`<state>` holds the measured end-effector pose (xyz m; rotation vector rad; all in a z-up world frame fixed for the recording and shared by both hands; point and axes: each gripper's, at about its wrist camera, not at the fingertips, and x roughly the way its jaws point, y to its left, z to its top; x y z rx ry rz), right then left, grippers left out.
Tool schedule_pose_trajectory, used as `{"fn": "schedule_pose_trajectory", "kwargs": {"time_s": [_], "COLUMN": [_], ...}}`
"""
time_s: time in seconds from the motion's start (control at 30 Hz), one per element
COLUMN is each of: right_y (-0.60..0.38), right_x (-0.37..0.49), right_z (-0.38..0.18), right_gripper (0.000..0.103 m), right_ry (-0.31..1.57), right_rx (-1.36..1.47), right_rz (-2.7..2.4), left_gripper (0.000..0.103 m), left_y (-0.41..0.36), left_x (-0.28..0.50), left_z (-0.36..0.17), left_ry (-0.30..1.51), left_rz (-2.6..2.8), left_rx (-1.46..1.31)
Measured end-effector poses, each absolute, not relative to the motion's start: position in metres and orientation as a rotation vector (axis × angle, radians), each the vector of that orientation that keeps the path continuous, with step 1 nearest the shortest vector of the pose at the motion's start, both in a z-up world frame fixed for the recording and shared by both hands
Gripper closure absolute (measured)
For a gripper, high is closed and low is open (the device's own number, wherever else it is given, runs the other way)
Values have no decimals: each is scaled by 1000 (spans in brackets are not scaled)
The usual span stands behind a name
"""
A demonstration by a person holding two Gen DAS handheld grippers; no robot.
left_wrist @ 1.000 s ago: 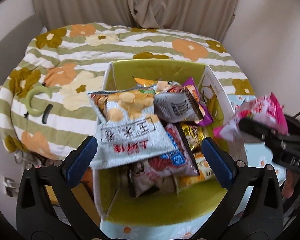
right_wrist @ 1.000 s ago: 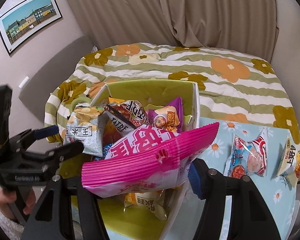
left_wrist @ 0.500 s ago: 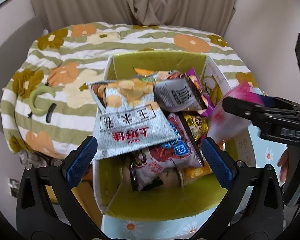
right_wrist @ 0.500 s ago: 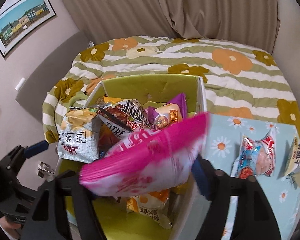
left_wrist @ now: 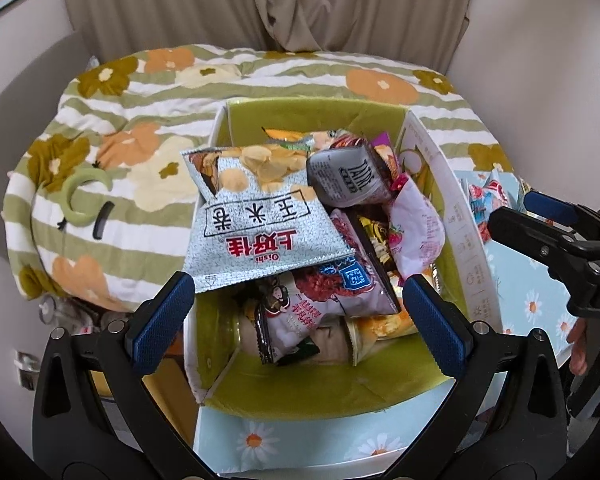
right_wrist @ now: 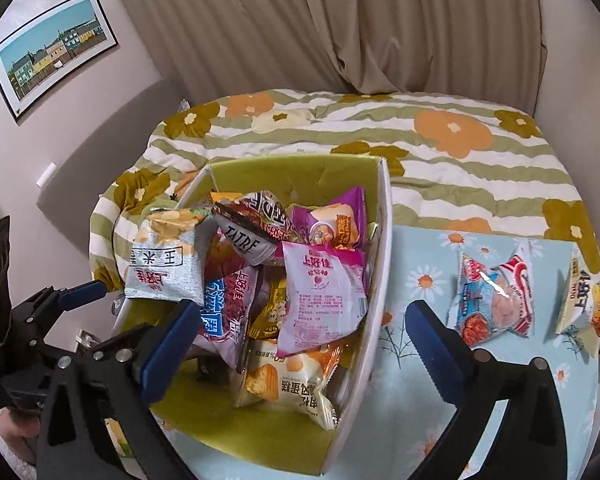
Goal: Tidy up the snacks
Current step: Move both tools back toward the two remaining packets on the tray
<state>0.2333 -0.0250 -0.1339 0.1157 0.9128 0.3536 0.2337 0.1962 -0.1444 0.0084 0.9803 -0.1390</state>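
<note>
A green-lined cardboard box (left_wrist: pixel 324 392) (right_wrist: pixel 380 264) holds several snack bags. The pink bag (right_wrist: pixel 320 296) (left_wrist: pixel 416 228) lies inside it against the right wall. A silver chip bag (left_wrist: pixel 256 220) (right_wrist: pixel 164 268) leans over the left rim. My left gripper (left_wrist: pixel 296 316) is open and empty above the box's near end. My right gripper (right_wrist: pixel 300 336) is open and empty above the box's right wall; it also shows at the right of the left wrist view (left_wrist: pixel 540 220). Two snack bags, a blue-red one (right_wrist: pixel 496 296) and a yellow one (right_wrist: pixel 584 300), lie on the daisy tablecloth.
The box stands on a table with a light blue daisy cloth (right_wrist: pixel 428 280). A bed with a striped flower quilt (left_wrist: pixel 120 120) (right_wrist: pixel 440 152) lies behind. Curtains (right_wrist: pixel 340 20) hang at the back and a framed picture (right_wrist: pixel 52 48) is on the left wall.
My right gripper opened and let go of the pink bag, which dropped into the box. The right gripper drew back toward the right. The left gripper stayed open over the box.
</note>
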Motion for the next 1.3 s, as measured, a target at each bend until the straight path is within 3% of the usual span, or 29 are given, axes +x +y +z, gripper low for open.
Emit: {"fn": "schedule_pose_trajectory", "kwargs": {"time_s": [0.5, 0.9, 1.3], "right_y": [-81, -201, -318], "right_x": [190, 156, 164], "right_z": [-88, -80, -106], "right_gripper": [1, 1, 1], "right_ry": [830, 808, 867], "right_rx": [141, 125, 214], "right_rz": [316, 198, 134], "left_gripper": [0, 0, 0], "left_y": [158, 44, -68], "left_x": [194, 172, 197], "left_z": [-99, -83, -115], "left_ry": [882, 843, 926], "left_rz": [-71, -118, -178], "left_rx": [-52, -60, -77]}}
